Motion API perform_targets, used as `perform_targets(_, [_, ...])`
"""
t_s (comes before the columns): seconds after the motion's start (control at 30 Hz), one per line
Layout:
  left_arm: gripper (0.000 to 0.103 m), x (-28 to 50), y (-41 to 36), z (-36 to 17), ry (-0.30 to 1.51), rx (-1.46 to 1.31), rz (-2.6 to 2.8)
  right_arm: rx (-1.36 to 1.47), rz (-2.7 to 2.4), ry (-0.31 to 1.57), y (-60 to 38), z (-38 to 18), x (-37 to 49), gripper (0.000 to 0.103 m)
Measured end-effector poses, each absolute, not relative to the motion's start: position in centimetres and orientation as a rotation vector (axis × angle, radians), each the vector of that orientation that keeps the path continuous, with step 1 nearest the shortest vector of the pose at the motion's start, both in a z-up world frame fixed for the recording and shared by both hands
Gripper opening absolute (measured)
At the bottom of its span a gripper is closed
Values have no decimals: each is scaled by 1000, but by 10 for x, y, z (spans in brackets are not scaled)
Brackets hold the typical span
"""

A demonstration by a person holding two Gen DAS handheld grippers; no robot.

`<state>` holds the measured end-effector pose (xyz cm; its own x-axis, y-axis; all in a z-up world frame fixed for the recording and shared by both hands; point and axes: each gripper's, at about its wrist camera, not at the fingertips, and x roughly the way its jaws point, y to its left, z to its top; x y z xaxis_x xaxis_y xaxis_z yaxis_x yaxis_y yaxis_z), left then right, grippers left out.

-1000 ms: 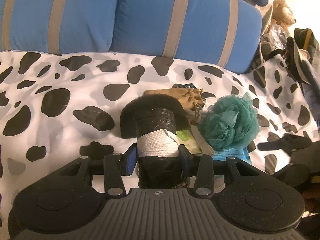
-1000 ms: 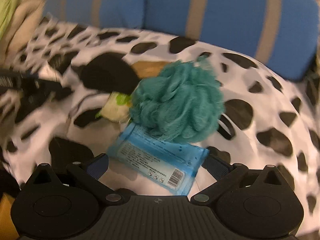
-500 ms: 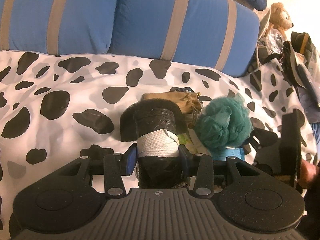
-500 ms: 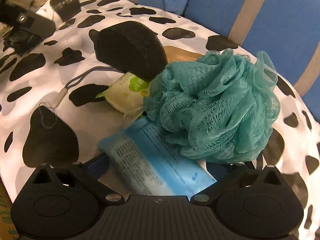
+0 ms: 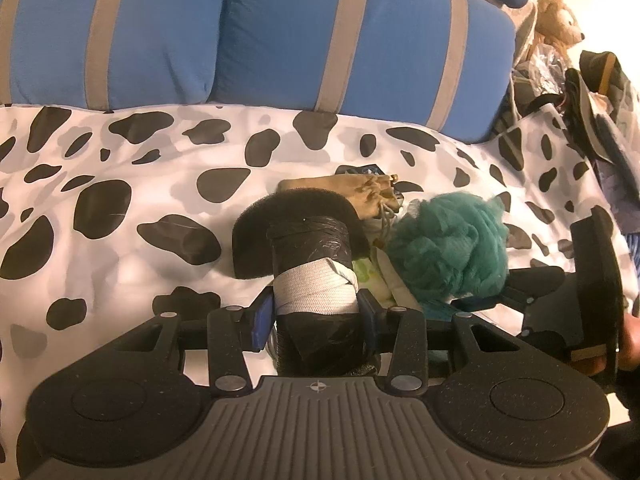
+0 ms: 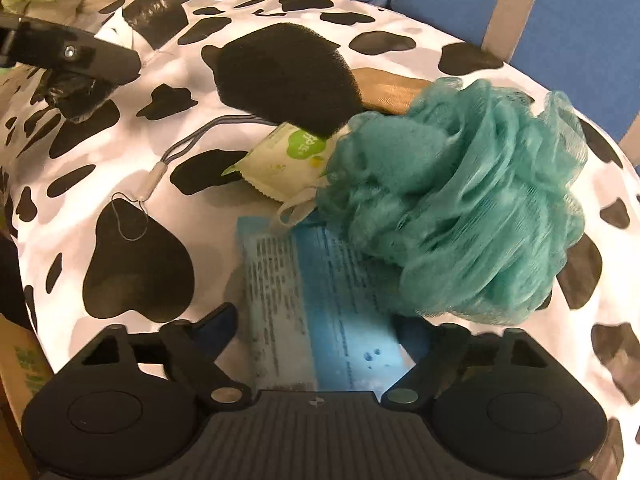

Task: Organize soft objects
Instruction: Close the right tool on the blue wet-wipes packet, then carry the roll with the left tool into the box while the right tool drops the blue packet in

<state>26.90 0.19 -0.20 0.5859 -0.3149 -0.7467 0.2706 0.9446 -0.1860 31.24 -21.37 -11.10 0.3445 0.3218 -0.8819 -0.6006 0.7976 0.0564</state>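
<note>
**Soft things gathered in one cluster; the blue pack is next in line**

The teal mesh loofah (image 6: 460, 208) serves as the landmark. Just left of it in the right wrist view lie a small white-and-green sachet (image 6: 288, 152) and a black foam sponge (image 6: 286, 80), the sponge partly over the sachet. A tan drawstring pouch (image 5: 360, 194) lies behind the loofah, touching the sponge. A blue tissue pack (image 6: 320, 304) lies in front of the loofah, partly tucked under it. All rest on the cow-print cover (image 5: 120, 240), with blue cushions (image 5: 280, 36) behind.

The left gripper (image 5: 316, 312) is clamped on a black wrapped roll with a white band (image 5: 314, 292), held just left of the loofah, in front of the sponge. The right gripper (image 6: 320, 328) straddles the near end of the blue pack; its jaws are closing, the pack is between them, and the pads do not seem to press it yet.

As a judgement, the sorting is well along: five soft items already lie close together. What seems left is to seat the roll in the group and to take up or square the blue pack. No container shows, so the final arrangement cannot be told.
</note>
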Motion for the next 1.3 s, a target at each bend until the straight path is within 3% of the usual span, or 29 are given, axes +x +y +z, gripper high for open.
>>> perform_targets(0.43, [42, 259, 5, -1, 874, -44, -335, -249, 553, 1090, -207, -101, 295, 64])
perform_targets(1.3, [42, 194, 37, 4, 889, -193, -361, -36, 439, 926, -252, -26, 188, 63])
